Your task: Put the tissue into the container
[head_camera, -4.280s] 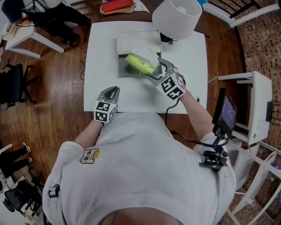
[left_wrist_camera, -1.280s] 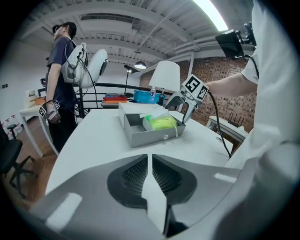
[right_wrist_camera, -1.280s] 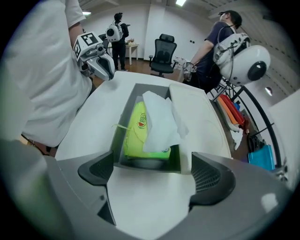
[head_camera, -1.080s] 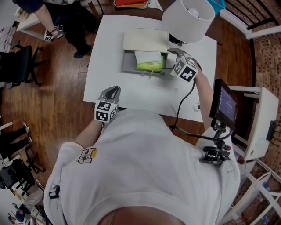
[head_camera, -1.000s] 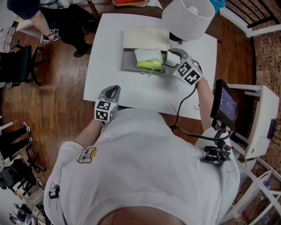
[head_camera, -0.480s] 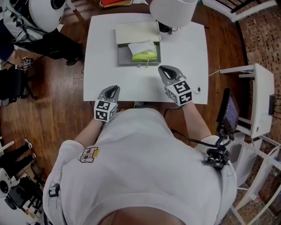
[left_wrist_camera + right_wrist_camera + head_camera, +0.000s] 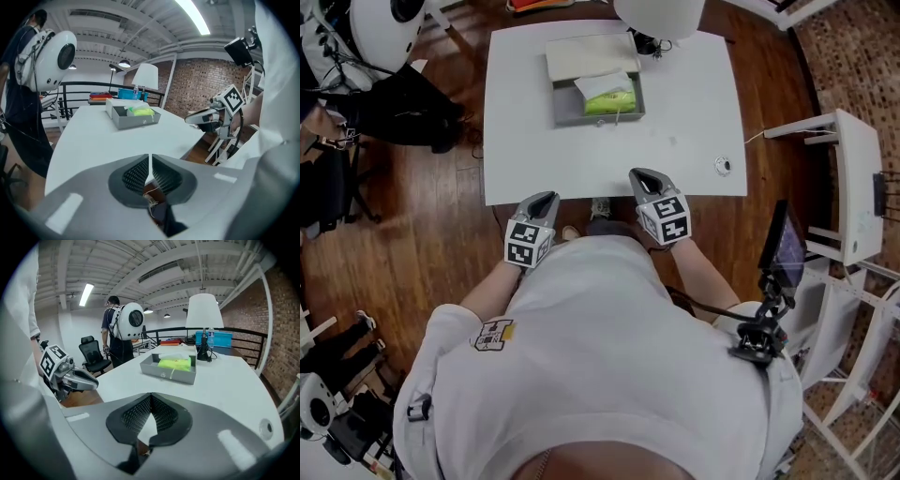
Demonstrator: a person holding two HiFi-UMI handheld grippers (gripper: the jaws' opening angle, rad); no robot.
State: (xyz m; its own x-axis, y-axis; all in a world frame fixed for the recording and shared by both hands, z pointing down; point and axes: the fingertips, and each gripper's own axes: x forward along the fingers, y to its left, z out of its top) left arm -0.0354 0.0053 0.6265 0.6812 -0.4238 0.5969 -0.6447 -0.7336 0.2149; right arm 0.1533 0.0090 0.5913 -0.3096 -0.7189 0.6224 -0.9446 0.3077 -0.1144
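Note:
A green tissue pack (image 7: 609, 101) with a white tissue on top lies inside the grey container (image 7: 565, 107) at the far side of the white table (image 7: 675, 141). The same pack (image 7: 174, 363) and container (image 7: 161, 372) show in the right gripper view; in the left gripper view I see the container (image 7: 131, 120) with the pack (image 7: 139, 111). My left gripper (image 7: 546, 199) is shut and empty at the table's near edge. My right gripper (image 7: 643, 175) is shut and empty over the near edge too, far from the container.
A white lamp (image 7: 661, 14) stands at the table's far edge, right of the container. A small round fitting (image 7: 723, 166) sits near the table's right edge. A white side table (image 7: 847, 178) stands to the right, and a person (image 7: 384, 94) with a white helmet is at the left.
My right gripper has pulled back from beside the container to the near table edge and its jaws have shut. The tissue pack stays in the container. The left gripper has barely moved.

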